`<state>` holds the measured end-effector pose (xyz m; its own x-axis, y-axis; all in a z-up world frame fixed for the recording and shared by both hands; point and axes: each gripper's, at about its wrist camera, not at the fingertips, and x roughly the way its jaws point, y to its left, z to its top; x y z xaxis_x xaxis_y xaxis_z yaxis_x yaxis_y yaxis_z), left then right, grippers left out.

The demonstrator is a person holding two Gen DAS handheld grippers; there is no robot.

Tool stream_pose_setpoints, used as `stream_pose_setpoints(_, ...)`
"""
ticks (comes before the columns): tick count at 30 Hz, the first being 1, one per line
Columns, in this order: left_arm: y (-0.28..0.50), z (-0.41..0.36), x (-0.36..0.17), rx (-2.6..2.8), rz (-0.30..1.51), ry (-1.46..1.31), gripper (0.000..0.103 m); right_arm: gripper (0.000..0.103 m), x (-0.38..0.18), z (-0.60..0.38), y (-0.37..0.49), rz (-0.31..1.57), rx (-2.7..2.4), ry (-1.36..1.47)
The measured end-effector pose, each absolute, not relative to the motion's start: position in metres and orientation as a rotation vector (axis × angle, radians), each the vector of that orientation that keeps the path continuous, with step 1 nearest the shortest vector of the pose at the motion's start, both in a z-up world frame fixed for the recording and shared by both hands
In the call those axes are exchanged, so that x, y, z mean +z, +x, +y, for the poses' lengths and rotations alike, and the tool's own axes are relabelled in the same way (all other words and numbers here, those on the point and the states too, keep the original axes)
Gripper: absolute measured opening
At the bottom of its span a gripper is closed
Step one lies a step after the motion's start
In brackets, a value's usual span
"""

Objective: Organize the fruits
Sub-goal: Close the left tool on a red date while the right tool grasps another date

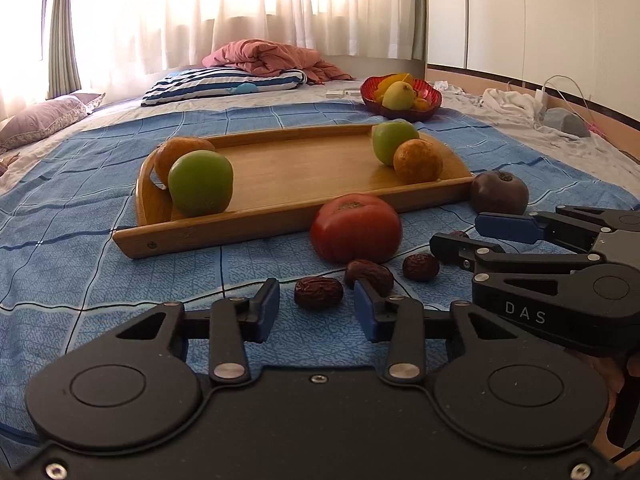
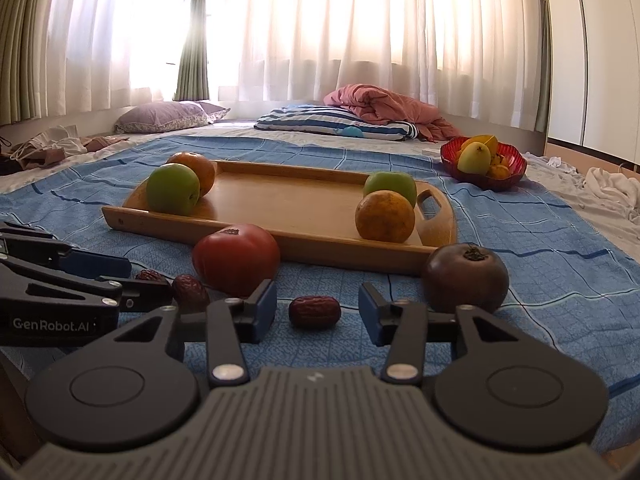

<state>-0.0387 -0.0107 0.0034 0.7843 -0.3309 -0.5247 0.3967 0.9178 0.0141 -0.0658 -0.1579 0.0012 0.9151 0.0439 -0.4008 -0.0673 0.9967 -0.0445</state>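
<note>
Nearest the cameras, the left gripper (image 1: 316, 306) stood with its blue-padded jaws narrowed around a wrinkled dark-red date (image 1: 319, 292) on the blue checked bedspread (image 1: 80, 264), the pads apparently not yet pressing it, while the right gripper (image 2: 318, 312) likewise bracketed another wrinkled date (image 2: 315, 312) with its jaws partly drawn in and gaps showing on both sides. The step in hand looked like a paired pick of the small dried fruits; the next move would call for closing gently until the pads bit, then lifting clear toward the tray. Two more dates (image 1: 421, 266) lay just beside, one (image 1: 370, 276) touching the left gripper's right finger, and could be nudged. Just beyond, a ribbed red tomato (image 1: 356, 227) and a dark purple round fruit (image 1: 499, 193) sat against the near wall of the wooden handled tray (image 1: 288, 216), partly blocking the path. On the tray, a green apple and an orange stood paired at each end. Farther back rested a red bowl (image 1: 434, 100) of yellow fruit, then pillows.
</note>
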Motion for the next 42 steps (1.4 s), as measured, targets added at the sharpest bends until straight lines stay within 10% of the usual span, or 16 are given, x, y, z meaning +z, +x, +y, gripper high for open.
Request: stream_pose_setpoints(42, -0.028, -0.015, 0.013, -0.331, 0.548, 0.115, 0.026, 0.033, 0.005, -0.149, -0.061, 0.442, 0.07, -0.052)
